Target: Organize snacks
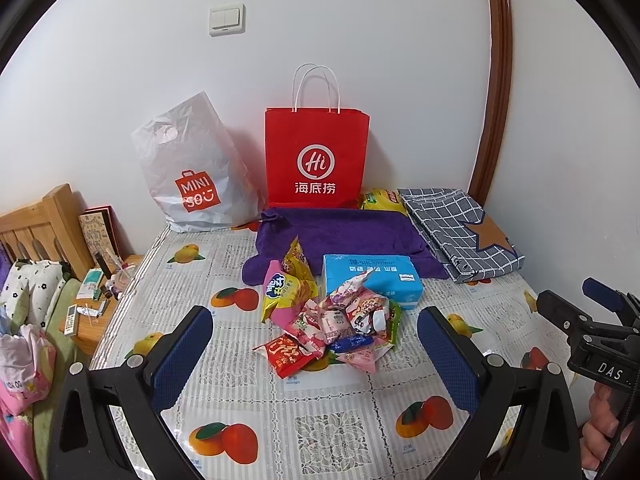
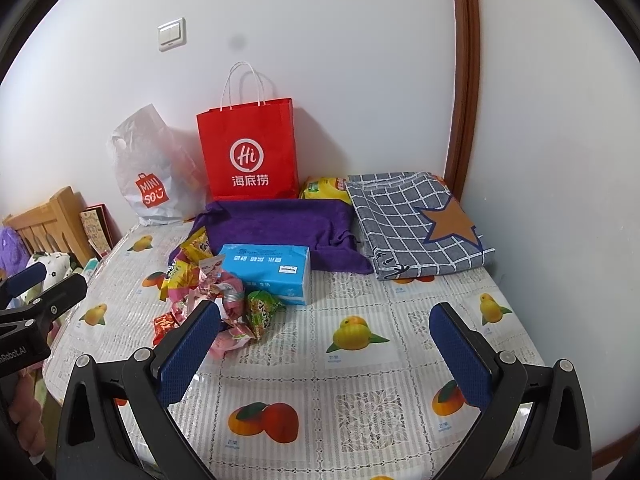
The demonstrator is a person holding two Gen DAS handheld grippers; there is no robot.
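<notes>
A heap of small snack packets [image 1: 332, 320] in red, pink, yellow and green lies on the fruit-print tablecloth [image 1: 312, 420]; it shows at centre left in the right wrist view [image 2: 216, 300]. My left gripper [image 1: 316, 344] is open and empty, its blue pads either side of the heap and just short of it. My right gripper [image 2: 324, 344] is open and empty, over bare cloth to the right of the heap. A red paper bag [image 1: 316, 160] and a white MINISO plastic bag [image 1: 196, 176] stand against the back wall.
A blue tissue pack [image 1: 372, 280] lies behind the heap on a purple towel [image 1: 340, 236]. A folded checked cloth [image 1: 460, 232] and a yellow packet [image 1: 380, 200] lie at the back right. A wooden nightstand [image 1: 96, 304] and bed are to the left.
</notes>
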